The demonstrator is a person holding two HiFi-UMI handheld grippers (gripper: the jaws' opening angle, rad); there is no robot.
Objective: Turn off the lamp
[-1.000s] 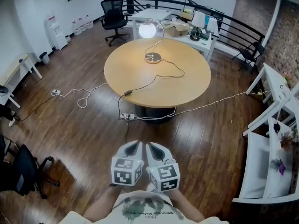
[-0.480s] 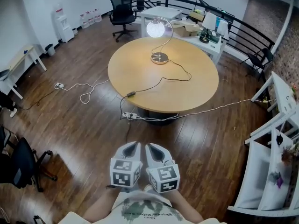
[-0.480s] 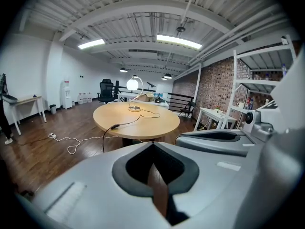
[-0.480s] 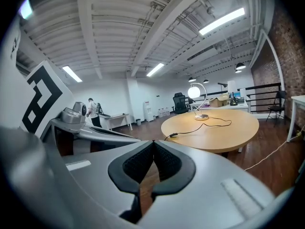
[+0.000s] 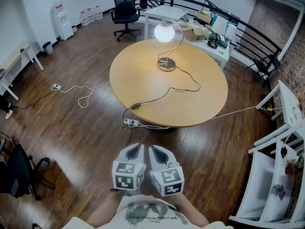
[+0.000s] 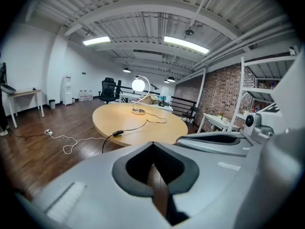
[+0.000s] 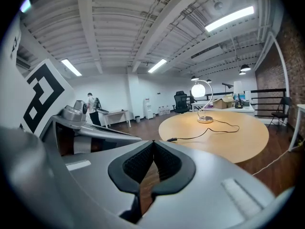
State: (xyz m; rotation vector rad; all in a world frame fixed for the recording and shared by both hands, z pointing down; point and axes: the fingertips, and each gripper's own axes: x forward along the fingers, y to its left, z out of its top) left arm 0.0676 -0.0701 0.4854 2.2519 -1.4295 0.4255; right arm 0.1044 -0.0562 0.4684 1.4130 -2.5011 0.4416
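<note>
The left gripper (image 5: 135, 151) and the right gripper (image 5: 160, 152) are being held low, side by side, close to the body. Both are being kept closed. In each gripper view the jaws are being pressed together, and nothing is being held between them.

The lamp (image 5: 163, 32) is being left on, and its round ball is glowing. It is standing on the far part of the round table (image 5: 138, 75), well apart from both grippers.

Compared with a moment ago, the table and the lamp are being seen a little nearer and more to the right. The grippers are being carried in the same spot in front of the body. So the floor is most likely being crossed toward the table, and nothing is being touched yet.

That means the job is only being started. A cord (image 5: 193, 80) is being trailed from the lamp's foot across the table. A small dark block (image 5: 136, 106) is lying on it near the close edge. That block is probably the switch, and it is likely being headed for. It will be reached before the lamp itself.
</note>
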